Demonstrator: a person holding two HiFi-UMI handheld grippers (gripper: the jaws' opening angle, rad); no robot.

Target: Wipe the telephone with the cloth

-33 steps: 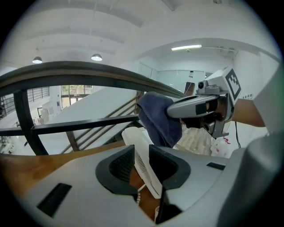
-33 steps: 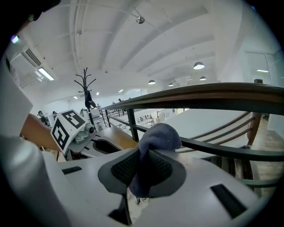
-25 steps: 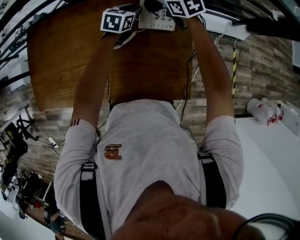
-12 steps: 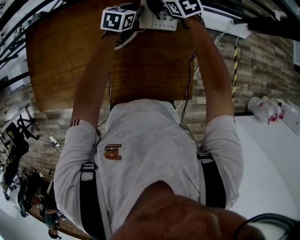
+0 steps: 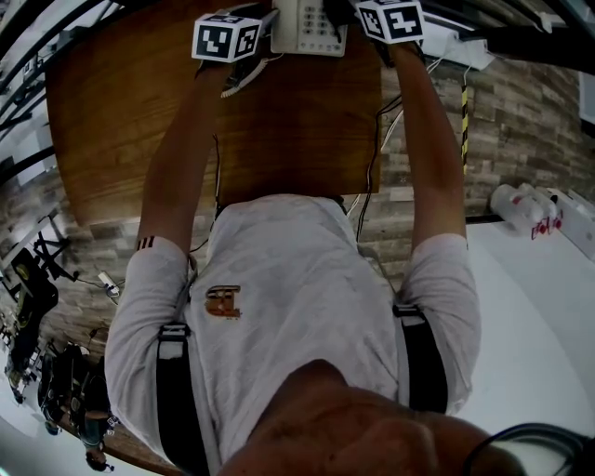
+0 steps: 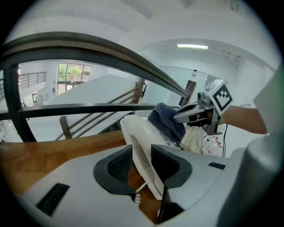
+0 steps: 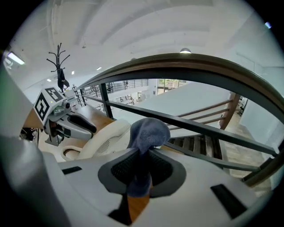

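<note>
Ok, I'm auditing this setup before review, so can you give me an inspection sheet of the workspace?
Surface: wooden table.
Job's things: white telephone at the table's far edge; blue cloth against it.
Clutter: nothing seen.
Grippers: left hand-held gripper open, handset between its jaws; right hand-held gripper shut on the cloth.
Cables: black cables hang off the table's right side.
Surroundings: stair railing beyond; bottles on a white surface at right.

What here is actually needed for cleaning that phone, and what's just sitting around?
For the job:
telephone
blue cloth, pinched in the right claw
left claw, open around the handset

Just lying about:
bottles
coat stand
</note>
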